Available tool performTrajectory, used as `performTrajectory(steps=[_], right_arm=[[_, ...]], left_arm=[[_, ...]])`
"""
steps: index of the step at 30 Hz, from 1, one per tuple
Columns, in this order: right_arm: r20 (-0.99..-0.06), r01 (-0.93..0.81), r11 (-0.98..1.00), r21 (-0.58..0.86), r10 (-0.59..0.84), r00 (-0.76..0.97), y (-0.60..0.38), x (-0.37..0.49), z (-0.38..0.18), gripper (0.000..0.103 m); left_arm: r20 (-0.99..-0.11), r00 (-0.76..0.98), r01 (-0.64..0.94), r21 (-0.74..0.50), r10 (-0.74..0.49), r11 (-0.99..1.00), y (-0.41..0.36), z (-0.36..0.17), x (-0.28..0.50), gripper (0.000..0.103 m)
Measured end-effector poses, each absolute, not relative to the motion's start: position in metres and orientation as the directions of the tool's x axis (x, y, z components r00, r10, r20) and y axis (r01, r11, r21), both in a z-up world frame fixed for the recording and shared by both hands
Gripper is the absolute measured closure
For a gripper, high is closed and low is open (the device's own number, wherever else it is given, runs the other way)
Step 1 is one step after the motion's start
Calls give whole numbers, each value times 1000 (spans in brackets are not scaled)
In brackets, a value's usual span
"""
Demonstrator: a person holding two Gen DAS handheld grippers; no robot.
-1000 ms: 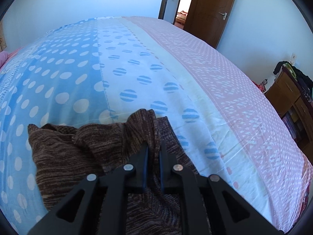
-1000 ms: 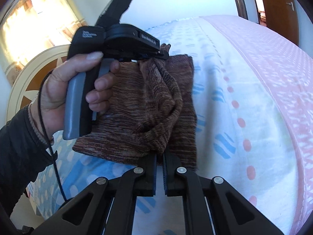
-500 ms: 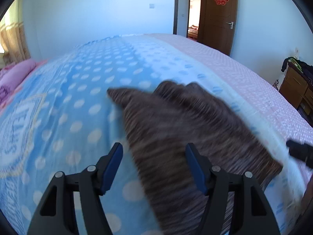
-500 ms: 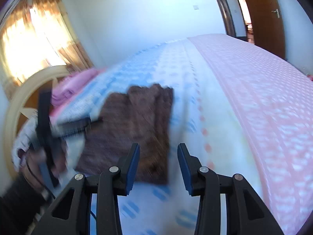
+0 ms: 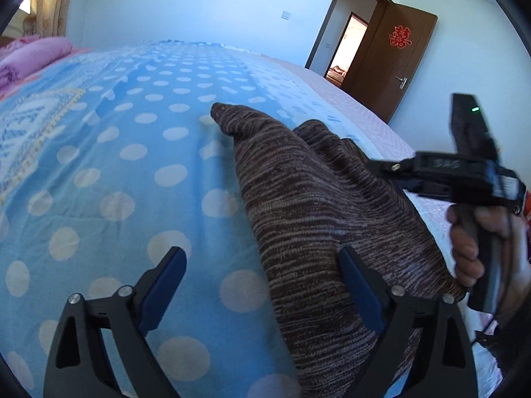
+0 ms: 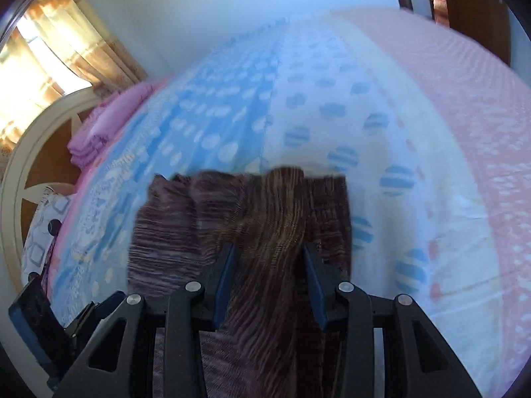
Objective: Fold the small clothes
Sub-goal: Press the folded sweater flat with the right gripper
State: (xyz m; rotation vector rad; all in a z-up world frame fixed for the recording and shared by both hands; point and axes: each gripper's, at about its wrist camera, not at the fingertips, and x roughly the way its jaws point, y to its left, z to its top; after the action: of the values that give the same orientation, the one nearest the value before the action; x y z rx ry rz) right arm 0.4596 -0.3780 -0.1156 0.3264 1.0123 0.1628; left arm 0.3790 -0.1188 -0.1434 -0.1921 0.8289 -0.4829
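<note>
The brown knitted garment (image 5: pixel 318 219) lies on the bed (image 5: pixel 109 172), on the blue dotted part of the cover near the near edge, with loose ridges across it. I judge the step in hand is to take new hold for the next fold. To do it well, each tongs should pinch one clean edge or corner, not a bunched ridge, and the cloth should be flattened first.

The left tongs (image 5: pixel 262 285) stand wide open; their right finger is over the cloth, but nothing is gripped. The right tongs (image 6: pixel 267 272) are partly open astride a raised ridge; the picture is blurred and I cannot tell if the pads press it.

One second ago both tongs were closed on the garment. Both have since been opening, the right then narrowing a little.
</note>
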Motion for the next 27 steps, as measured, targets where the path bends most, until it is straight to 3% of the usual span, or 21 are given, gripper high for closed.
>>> performTrajectory(steps=[1, 4, 7, 19, 23, 26, 27], right_arm=[[-807, 23, 942, 334, 274, 523, -376, 460, -119, 89], [-785, 25, 945, 326, 256, 564, -376, 450, -113, 98], [-753, 49, 949, 313, 216, 622, -384, 433, -99, 98], [-805, 123, 952, 281, 164, 570, -405, 439, -121, 98], [-762, 96, 968, 231, 119, 636, -397, 414, -85, 91], [-707, -13, 966, 260, 199, 678, -378, 390, -59, 88], [-701, -52, 960, 277, 239, 672, -371, 385, -57, 82]], left_arm=[[-657, 571, 335, -361, -492, 870, -116, -144, 379, 8], [-657, 561, 325, -386, -504, 863, -113, -146, 380, 5], [-659, 562, 325, -379, -500, 866, -114, -145, 377, 4], [-671, 545, 319, -387, -502, 865, -110, -148, 377, 0], [-664, 567, 296, -389, -488, 872, -105, -144, 374, 0], [-658, 588, 280, -380, -470, 882, -103, -138, 371, 0], [-661, 585, 275, -383, -469, 882, -104, -136, 372, 0]])
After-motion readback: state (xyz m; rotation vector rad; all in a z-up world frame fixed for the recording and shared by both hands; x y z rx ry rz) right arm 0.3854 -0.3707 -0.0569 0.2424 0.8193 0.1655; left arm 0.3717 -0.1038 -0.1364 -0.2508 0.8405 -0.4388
